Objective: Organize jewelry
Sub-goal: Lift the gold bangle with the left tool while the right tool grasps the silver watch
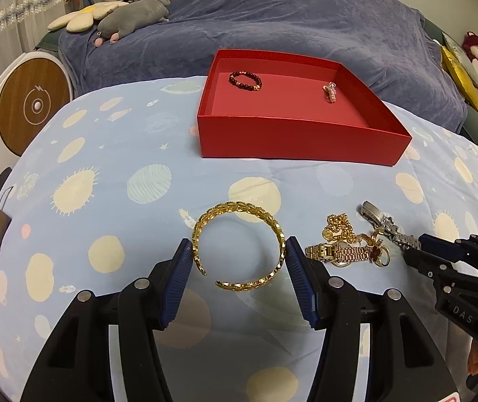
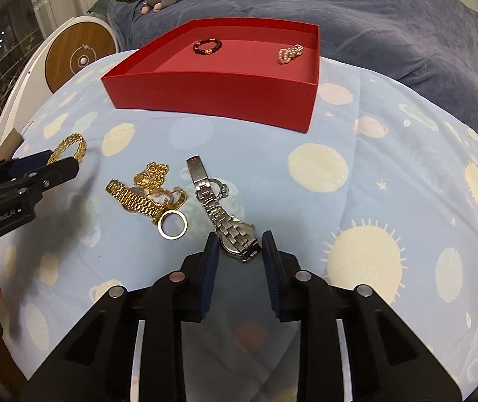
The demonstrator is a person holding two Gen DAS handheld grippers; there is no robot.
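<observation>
In the left wrist view, the left gripper (image 1: 239, 254) sits at 6 o'clock with its blue pads pressed against both sides of the gold cuff bracelet (image 1: 237, 246), clamped on it as it lies on the blue patterned cloth (image 1: 105, 174). At about 4 o'clock lies a tangle of gold watch and chain (image 1: 343, 246), touching the silver watch (image 1: 384, 222) just to its right. The red box (image 1: 292, 140) stands at 12 o'clock, holding a dark bead bracelet (image 1: 245, 80) on its left and a pearl piece (image 1: 330, 92) on its right.

In the right wrist view, the right gripper (image 2: 240, 251) straddles the silver watch's case end at 6 o'clock; its pads look to touch it, though whether they grip it I cannot tell. A plain ring (image 2: 172, 223) lies at 9 o'clock of them.
</observation>
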